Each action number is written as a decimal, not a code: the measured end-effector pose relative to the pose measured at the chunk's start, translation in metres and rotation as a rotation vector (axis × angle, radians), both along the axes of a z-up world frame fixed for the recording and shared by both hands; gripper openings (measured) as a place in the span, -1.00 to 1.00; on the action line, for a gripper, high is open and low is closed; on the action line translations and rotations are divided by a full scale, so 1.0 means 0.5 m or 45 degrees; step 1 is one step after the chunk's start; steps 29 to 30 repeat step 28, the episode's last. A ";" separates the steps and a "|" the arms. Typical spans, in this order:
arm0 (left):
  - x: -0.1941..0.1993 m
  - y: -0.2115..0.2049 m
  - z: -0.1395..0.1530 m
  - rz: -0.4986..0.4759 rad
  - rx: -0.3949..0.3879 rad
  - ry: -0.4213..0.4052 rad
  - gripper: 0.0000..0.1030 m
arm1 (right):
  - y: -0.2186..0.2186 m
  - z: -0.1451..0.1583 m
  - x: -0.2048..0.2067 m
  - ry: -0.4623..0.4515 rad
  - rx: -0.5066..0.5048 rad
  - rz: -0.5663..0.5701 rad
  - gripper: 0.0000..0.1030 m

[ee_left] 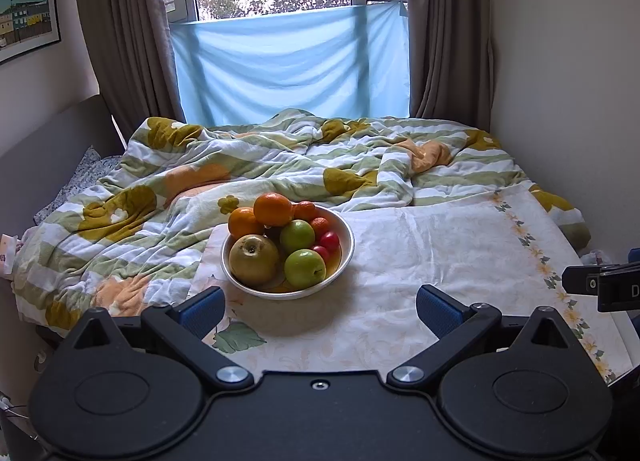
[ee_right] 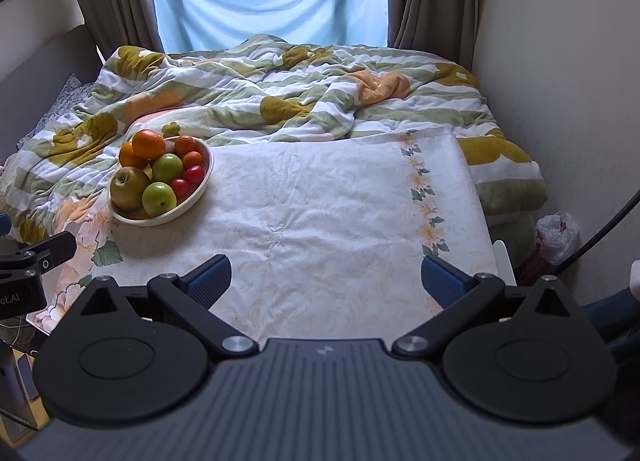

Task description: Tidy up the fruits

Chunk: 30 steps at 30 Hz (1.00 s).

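A white bowl (ee_left: 344, 261) of fruit stands on a floral cloth-covered board (ee_left: 460, 261) on the bed. It holds oranges (ee_left: 273, 209), two green apples (ee_left: 305, 268), a brownish pear-like fruit (ee_left: 253, 259) and small red fruits (ee_left: 329, 241). My left gripper (ee_left: 320, 311) is open and empty, just in front of the bowl. In the right wrist view the bowl (ee_right: 202, 185) is at the far left. My right gripper (ee_right: 326, 279) is open and empty over the board (ee_right: 340, 201), to the right of the bowl.
A rumpled striped duvet (ee_left: 280, 165) covers the bed behind and left of the board. Walls close in on the right (ee_right: 560, 61). A plastic bag (ee_right: 558, 237) lies on the floor by the bed's right side. Curtains and a window are behind.
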<state>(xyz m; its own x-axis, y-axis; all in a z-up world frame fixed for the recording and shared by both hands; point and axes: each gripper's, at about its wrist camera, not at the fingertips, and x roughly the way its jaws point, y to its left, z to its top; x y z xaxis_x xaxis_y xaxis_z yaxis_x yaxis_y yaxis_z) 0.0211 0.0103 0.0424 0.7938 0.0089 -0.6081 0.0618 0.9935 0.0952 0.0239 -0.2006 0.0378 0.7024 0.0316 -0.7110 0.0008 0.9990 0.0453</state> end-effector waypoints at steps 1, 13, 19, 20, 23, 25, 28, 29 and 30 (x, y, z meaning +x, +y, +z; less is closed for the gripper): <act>0.000 0.001 0.000 0.000 0.002 -0.001 1.00 | 0.000 -0.002 0.001 0.001 0.001 -0.001 1.00; -0.001 0.007 0.001 0.008 0.001 -0.009 1.00 | 0.000 -0.001 0.002 0.000 0.001 0.000 1.00; 0.004 0.011 0.003 0.029 -0.037 -0.010 1.00 | 0.000 -0.002 0.003 0.003 0.003 0.000 1.00; 0.006 0.010 0.003 0.038 -0.036 -0.010 1.00 | 0.000 -0.002 0.003 0.002 0.003 0.000 1.00; 0.011 0.011 0.002 0.047 -0.044 -0.009 1.00 | 0.000 -0.002 0.004 0.003 0.003 0.001 1.00; 0.015 0.011 -0.001 0.054 -0.041 -0.010 1.00 | 0.000 -0.002 0.004 0.003 0.004 0.000 1.00; 0.024 0.010 -0.006 0.066 -0.027 0.005 1.00 | 0.000 -0.002 0.004 0.005 0.005 0.001 1.00; 0.024 0.010 -0.006 0.066 -0.027 0.005 1.00 | 0.000 -0.002 0.004 0.005 0.005 0.001 1.00; 0.024 0.010 -0.006 0.066 -0.027 0.005 1.00 | 0.000 -0.002 0.004 0.005 0.005 0.001 1.00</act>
